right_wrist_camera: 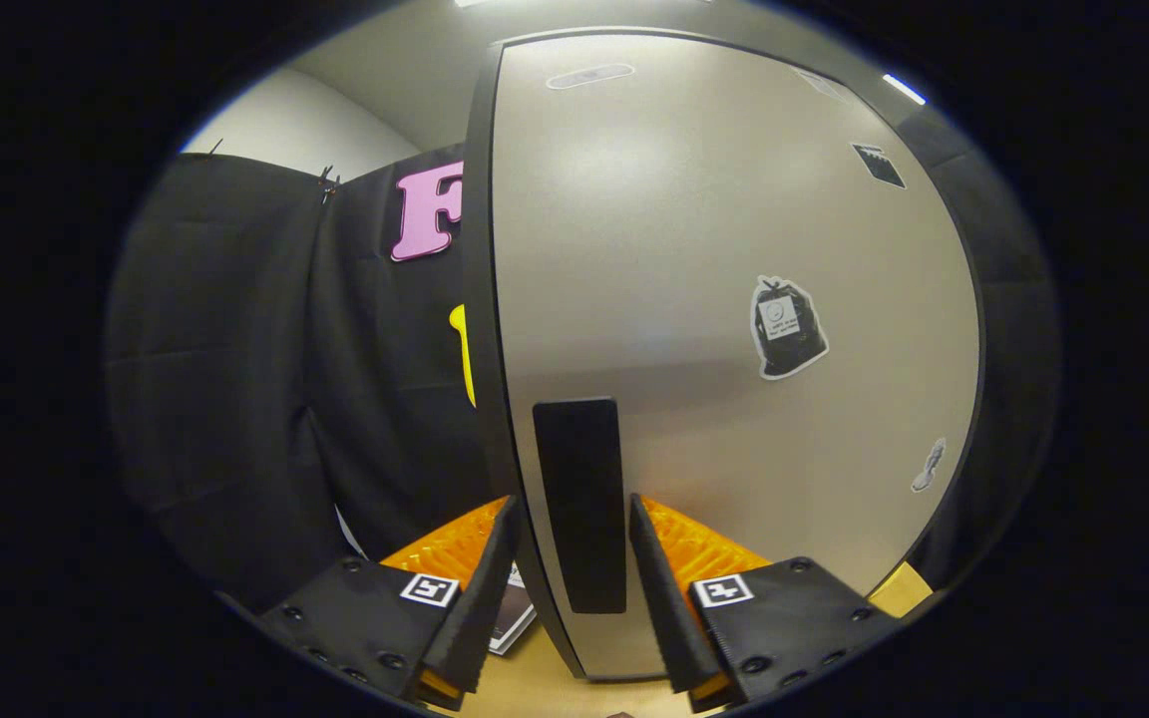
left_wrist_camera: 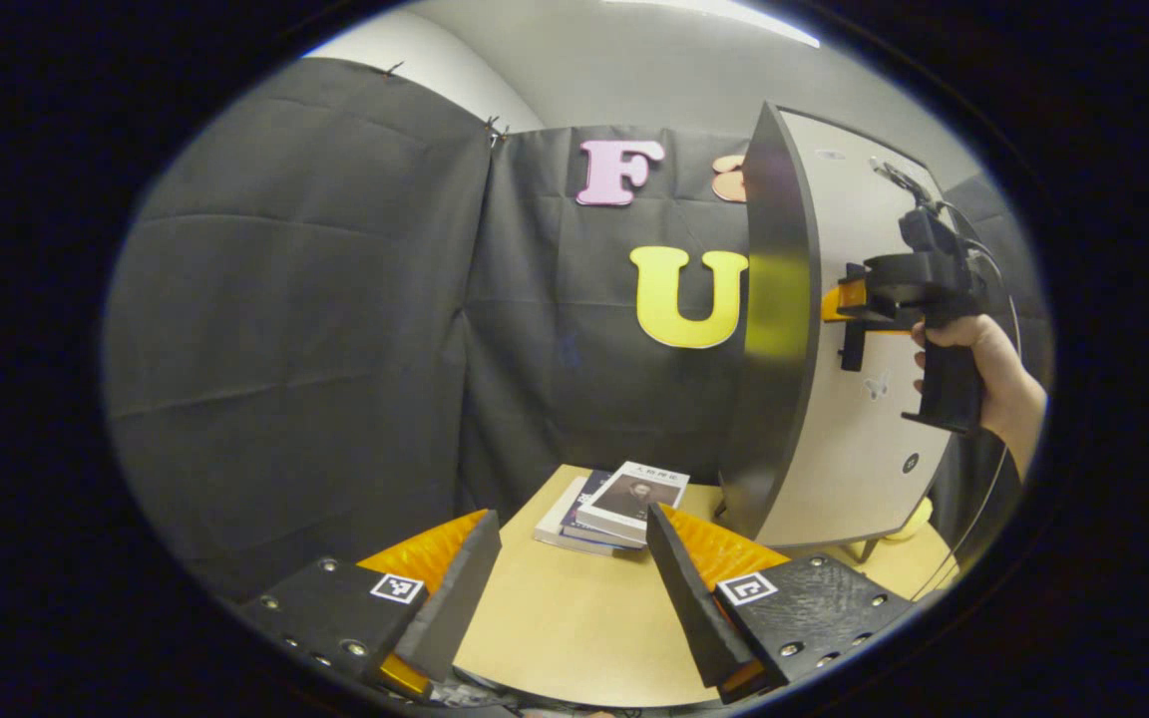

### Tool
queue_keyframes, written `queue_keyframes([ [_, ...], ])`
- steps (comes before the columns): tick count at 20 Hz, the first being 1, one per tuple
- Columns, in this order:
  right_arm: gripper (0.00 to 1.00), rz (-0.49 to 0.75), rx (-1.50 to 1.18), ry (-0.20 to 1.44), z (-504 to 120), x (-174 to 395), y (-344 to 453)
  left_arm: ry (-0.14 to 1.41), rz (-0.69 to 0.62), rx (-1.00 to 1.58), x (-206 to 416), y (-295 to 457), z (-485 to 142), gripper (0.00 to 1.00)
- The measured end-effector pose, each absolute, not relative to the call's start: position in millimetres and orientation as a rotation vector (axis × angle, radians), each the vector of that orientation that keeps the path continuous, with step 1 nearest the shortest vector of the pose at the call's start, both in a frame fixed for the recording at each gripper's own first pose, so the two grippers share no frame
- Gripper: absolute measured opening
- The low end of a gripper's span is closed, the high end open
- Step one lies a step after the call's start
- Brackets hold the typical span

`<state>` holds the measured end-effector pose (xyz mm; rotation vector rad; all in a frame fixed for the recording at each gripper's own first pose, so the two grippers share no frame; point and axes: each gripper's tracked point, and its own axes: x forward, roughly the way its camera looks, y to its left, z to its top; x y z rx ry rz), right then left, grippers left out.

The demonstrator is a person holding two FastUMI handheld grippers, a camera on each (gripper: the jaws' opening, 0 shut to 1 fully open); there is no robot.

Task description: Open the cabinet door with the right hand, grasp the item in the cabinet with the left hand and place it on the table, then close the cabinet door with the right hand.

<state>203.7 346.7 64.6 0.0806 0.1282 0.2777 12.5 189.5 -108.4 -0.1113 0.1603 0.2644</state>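
The cabinet (left_wrist_camera: 864,439) stands on the table's right side, and its pale door (right_wrist_camera: 694,249) looks closed. What is inside stays hidden behind it. In the right gripper view, the door's black upright handle (right_wrist_camera: 579,499) lies between the fingers of my right gripper (right_wrist_camera: 573,504); the jaws flank it with thin gaps on both sides, so they are open. In the left gripper view, a hand (left_wrist_camera: 983,359) holds that right gripper (left_wrist_camera: 846,314) against the door front. My left gripper (left_wrist_camera: 572,519) hovers open over the table with nothing between its fingers, left of the cabinet.
A small stack of books (left_wrist_camera: 614,504) lies on the wooden table (left_wrist_camera: 555,618) just left of the cabinet's foot. Something yellow (left_wrist_camera: 919,521) peeks out at the cabinet's lower right. Black cloth walls close the booth behind and to the left.
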Motion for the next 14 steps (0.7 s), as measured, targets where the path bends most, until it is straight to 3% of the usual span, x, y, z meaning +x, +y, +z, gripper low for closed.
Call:
queue_keyframes([
  [2,0.58,0.233,0.063,0.135,61,207,337,0.167,0.269,-0.118,11,196,-113,0.89],
  [3,0.37,0.24,0.065,0.143,61,203,338,0.168,0.27,-0.117,11,200,-112,0.89],
  [6,0.38,0.266,0.12,0.168,58,199,337,0.167,0.266,-0.124,7,204,-113,0.89],
  [7,0.3,0.263,0.132,0.166,58,202,338,0.168,0.267,-0.132,6,205,-114,0.89],
  [8,0.3,0.269,0.117,0.164,58,203,338,0.17,0.263,-0.144,5,204,-116,0.89],
  [9,0.24,0.271,0.095,0.157,59,200,337,0.173,0.257,-0.158,4,202,-118,0.89],
  [14,0.13,0.325,0.059,0.165,59,194,338,0.225,0.237,-0.236,-7,190,-141,0.89],
])
